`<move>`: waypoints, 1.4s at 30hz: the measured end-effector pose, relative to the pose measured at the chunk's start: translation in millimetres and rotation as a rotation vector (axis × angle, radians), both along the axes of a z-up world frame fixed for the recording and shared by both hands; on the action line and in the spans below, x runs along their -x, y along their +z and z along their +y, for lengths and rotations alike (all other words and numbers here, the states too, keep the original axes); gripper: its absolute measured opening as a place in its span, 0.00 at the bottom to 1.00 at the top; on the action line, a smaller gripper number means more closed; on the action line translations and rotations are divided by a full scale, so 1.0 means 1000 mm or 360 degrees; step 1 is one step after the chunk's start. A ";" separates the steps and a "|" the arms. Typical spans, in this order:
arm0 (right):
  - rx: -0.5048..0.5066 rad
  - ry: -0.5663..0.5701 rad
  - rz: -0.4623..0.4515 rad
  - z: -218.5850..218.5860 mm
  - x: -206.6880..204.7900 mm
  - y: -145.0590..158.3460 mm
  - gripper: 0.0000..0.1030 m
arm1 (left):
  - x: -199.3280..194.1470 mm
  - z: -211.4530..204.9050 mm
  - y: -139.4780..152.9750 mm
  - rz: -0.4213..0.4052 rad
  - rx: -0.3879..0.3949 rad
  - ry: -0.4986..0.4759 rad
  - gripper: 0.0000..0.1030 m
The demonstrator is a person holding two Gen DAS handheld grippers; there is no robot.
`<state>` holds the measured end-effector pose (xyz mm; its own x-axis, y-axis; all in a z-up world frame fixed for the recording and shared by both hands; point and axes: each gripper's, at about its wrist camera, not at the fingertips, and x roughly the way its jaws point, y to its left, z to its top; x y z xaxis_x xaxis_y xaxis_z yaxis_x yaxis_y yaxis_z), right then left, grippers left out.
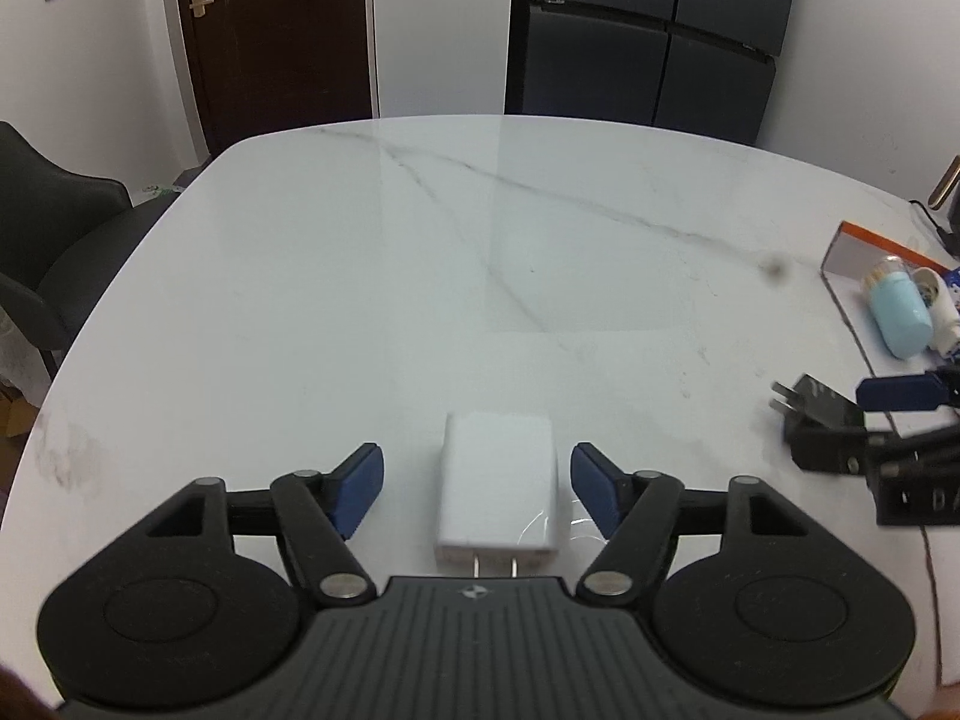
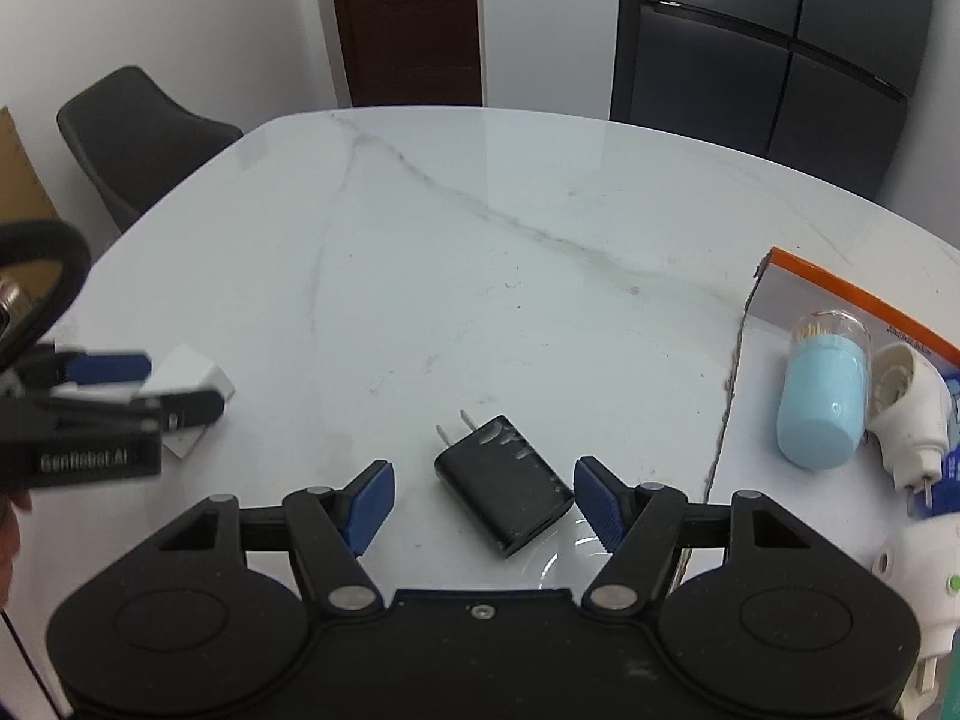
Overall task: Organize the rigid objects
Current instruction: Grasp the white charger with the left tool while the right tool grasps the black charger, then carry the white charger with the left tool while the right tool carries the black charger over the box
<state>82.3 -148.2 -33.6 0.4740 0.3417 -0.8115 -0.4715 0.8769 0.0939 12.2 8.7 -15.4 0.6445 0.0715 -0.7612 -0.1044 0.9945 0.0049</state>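
A white plug adapter (image 1: 498, 486) lies on the white marble table (image 1: 420, 276) between the open jaws of my left gripper (image 1: 477, 489), prongs toward the camera. It also shows in the right wrist view (image 2: 189, 384). A black plug adapter (image 2: 504, 483) lies on the table between the open jaws of my right gripper (image 2: 483, 501), prongs pointing away. It also shows in the left wrist view (image 1: 819, 420). Neither gripper touches its adapter. An orange-edged box lid (image 2: 780, 396) at the right holds a light blue toothpick holder (image 2: 822, 402) and a white plug (image 2: 912, 414).
A dark chair (image 2: 144, 132) stands at the table's far left. A dark door (image 2: 408, 18) and a black fridge (image 2: 774, 42) stand behind the table. A white device with a green light (image 2: 918, 576) lies at the right edge.
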 end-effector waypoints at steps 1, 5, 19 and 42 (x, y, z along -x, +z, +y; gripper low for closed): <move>0.0011 0.0009 0.0004 0.001 -0.001 -0.002 0.77 | -0.001 -0.001 -0.001 0.0029 0.0023 0.0001 0.61; 0.0003 0.0022 0.0024 -0.001 -0.004 -0.008 0.77 | 0.008 -0.004 -0.001 0.0016 0.0015 0.0009 0.46; 0.0045 -0.0092 0.0003 0.038 0.018 -0.011 0.42 | -0.006 -0.007 -0.009 0.0011 -0.0017 0.0060 0.40; -0.0107 -0.0108 -0.0085 0.014 0.054 0.075 0.42 | 0.025 -0.026 0.061 -0.0028 0.0061 0.0223 0.40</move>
<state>28.1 -134.0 41.0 0.5396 0.3605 -0.7608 -0.4174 0.8994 0.1301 -12.6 -16.8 45.5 0.6434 0.1326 -0.7540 -0.2418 0.9697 -0.0358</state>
